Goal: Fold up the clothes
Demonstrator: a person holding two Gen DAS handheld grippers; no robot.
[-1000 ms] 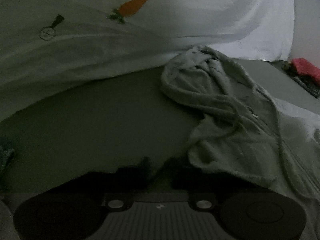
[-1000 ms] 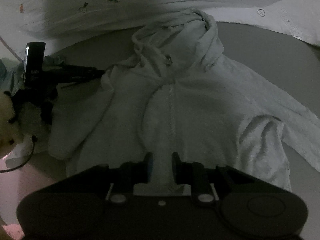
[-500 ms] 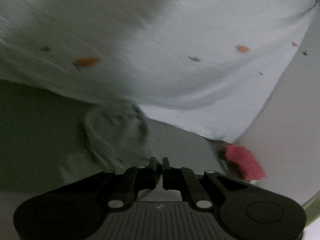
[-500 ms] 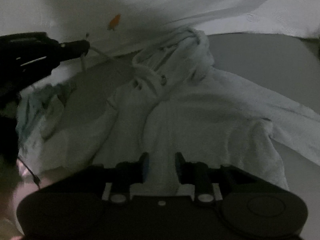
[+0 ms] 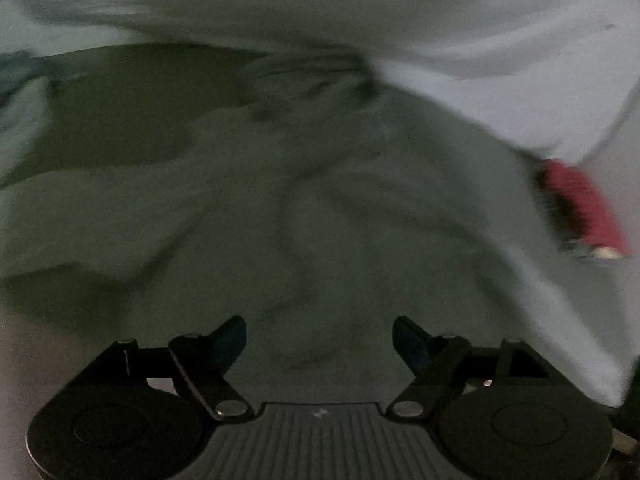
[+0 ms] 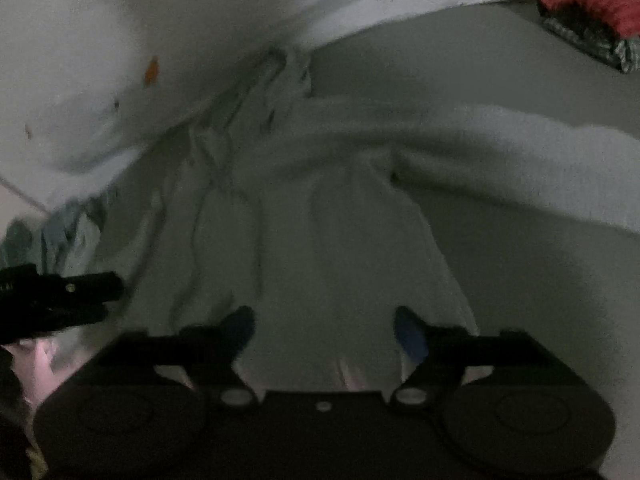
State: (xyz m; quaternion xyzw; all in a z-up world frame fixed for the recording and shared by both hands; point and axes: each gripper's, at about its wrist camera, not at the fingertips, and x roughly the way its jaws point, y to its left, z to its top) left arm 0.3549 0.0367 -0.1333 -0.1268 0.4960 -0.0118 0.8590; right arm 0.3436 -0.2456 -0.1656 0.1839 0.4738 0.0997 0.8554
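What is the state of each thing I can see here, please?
hoodie: rumpled, unfolded, one sleeve stretched out
left gripper: jaws opening, nothing pinched
right gripper: jaws opening over the hoodie, not gripping it
white sheet: bunched behind the hoodie

So that's 1 pale hoodie, 1 white carrot-print sheet, 1 red knit thing, 2 hand-held grippers.

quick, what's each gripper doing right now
left gripper: jaws opening, nothing pinched, over the hoodie
right gripper: jaws opening, nothing pinched, over the hoodie
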